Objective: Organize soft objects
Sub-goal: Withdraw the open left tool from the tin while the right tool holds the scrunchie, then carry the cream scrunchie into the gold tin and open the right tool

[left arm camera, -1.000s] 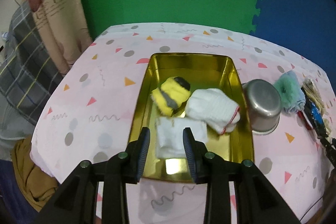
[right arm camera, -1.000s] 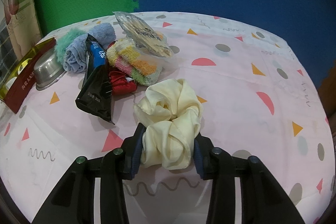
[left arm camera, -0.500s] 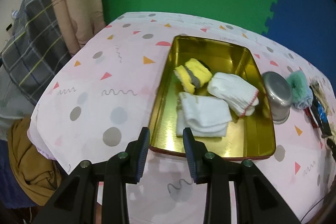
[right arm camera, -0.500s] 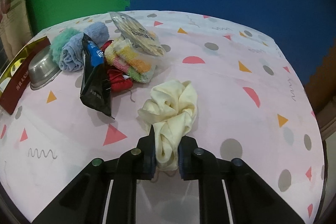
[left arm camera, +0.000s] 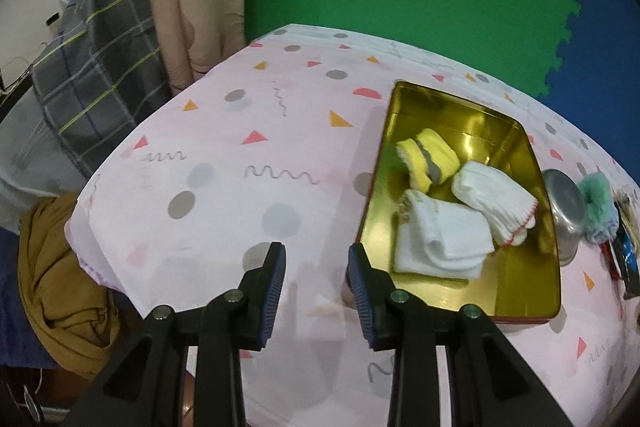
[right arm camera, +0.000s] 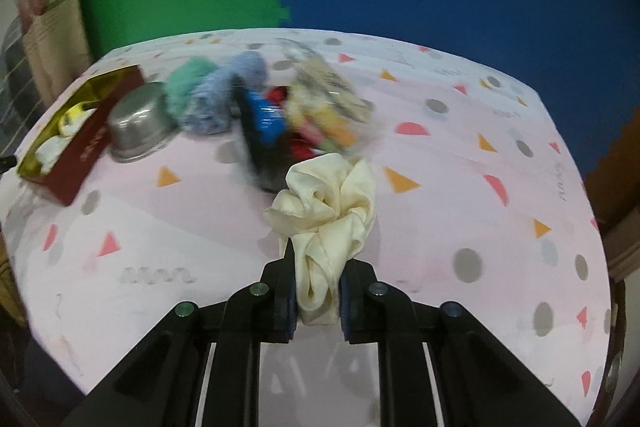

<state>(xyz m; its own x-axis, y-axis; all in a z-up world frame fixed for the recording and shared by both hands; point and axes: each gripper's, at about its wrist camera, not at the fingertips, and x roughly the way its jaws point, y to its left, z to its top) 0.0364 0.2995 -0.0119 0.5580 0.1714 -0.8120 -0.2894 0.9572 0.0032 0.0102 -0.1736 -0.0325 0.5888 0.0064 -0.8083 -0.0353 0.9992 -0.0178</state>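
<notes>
Item: cream scrunchie (right arm camera: 328, 203), which we had just clamped in the right tool (right arm camera: 316, 291) and lifted off the tabletop (right arm camera: 460, 187), bound for the gold tin (left arm camera: 516, 131); left tool (left arm camera: 316, 279) withdrawn, gaping, empty.

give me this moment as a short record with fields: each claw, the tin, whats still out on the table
left claw: open, empty, over the tablecloth beside the tin
right claw: shut on the cream scrunchie
tin: gold inside, holds a yellow sock, a white glove and white socks
still out: metal bowl, green cloth, blue cloth, blurred pile beyond
</notes>
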